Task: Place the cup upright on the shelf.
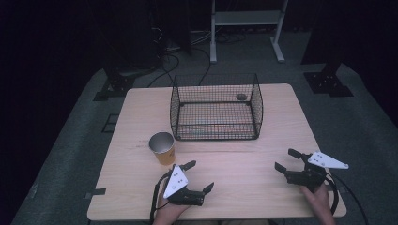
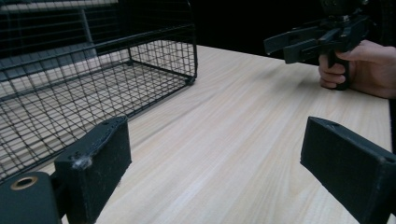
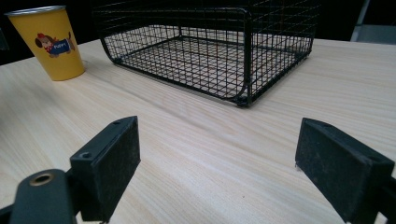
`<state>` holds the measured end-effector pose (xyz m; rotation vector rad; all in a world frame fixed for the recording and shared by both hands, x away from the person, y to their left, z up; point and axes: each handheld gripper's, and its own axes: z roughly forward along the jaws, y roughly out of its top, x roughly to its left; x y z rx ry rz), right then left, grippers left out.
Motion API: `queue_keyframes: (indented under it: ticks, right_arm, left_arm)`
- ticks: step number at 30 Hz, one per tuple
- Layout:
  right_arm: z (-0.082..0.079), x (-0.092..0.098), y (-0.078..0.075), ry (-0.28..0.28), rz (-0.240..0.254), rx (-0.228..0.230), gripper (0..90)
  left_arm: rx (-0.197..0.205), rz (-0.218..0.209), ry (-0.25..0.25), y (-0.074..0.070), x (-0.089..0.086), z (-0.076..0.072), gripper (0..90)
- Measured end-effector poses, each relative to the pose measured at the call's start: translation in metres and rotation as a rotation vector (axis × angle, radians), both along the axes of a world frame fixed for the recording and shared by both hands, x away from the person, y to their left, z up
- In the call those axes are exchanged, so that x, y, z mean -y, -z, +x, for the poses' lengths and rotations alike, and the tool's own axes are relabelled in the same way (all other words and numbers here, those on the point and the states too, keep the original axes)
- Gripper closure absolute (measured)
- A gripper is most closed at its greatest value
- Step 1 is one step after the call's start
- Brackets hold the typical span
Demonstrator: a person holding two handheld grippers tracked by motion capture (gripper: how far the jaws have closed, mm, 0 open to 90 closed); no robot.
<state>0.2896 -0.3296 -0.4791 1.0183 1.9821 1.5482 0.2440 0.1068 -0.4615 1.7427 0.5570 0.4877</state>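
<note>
A black wire basket point(image 1: 216, 108) stands empty on the far middle of the light wooden table point(image 1: 263, 187); it also shows as the basket point(image 2: 84, 79) and the basket point(image 3: 210, 51). A yellow cup point(image 1: 163, 148) with a cartoon dog stands upright in front of the basket's left corner, seen too as the cup point(image 3: 51, 41). My left gripper point(image 1: 201, 176) rests open near the front edge, just below the cup, jaws wide with nothing between them. My right gripper point(image 1: 287, 160) is open at the front right, held by a hand, also seen as the gripper point(image 2: 289, 44).
A small dark round mark point(image 1: 241, 97) lies on the table behind the basket. Beyond the table is a grey floor with cables point(image 1: 173, 56), black stand bases point(image 1: 328, 82) and a white frame point(image 1: 246, 28). Bare tabletop stretches between the two grippers.
</note>
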Motion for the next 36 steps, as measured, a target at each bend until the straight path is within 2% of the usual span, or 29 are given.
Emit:
queue_keyframes:
  ticks: [7,9,12,18,23,24,36]
  right_arm:
    - [0.0,0.0,0.0,0.006,-0.004,0.001,12.9]
    - [0.0,0.0,0.0,0.013,0.0,0.0,12.9]
    - [0.0,0.001,0.0,0.019,0.004,-0.002,12.9]
    - [0.001,0.001,0.0,0.023,0.01,-0.004,12.9]
    - [0.001,0.001,0.0,0.026,0.008,-0.004,12.9]
    - [0.001,0.001,0.0,0.028,0.01,-0.006,12.9]
    - [0.001,0.002,0.0,0.037,0.016,-0.009,12.9]
  left_arm:
    - [0.025,-0.004,0.008,-0.007,-0.004,-0.003,8.1]
    - [0.042,0.009,0.003,-0.012,-0.007,-0.004,8.0]
    - [0.047,0.011,-0.007,-0.017,-0.013,-0.005,5.2]
    - [0.059,-0.004,-0.031,-0.023,-0.027,-0.008,2.6]
    - [0.073,-0.01,-0.075,-0.028,-0.044,-0.012,2.3]
    - [0.081,-0.012,-0.097,-0.029,-0.051,-0.013,2.3]
    - [0.08,0.005,-0.218,-0.029,-0.092,-0.018,2.3]
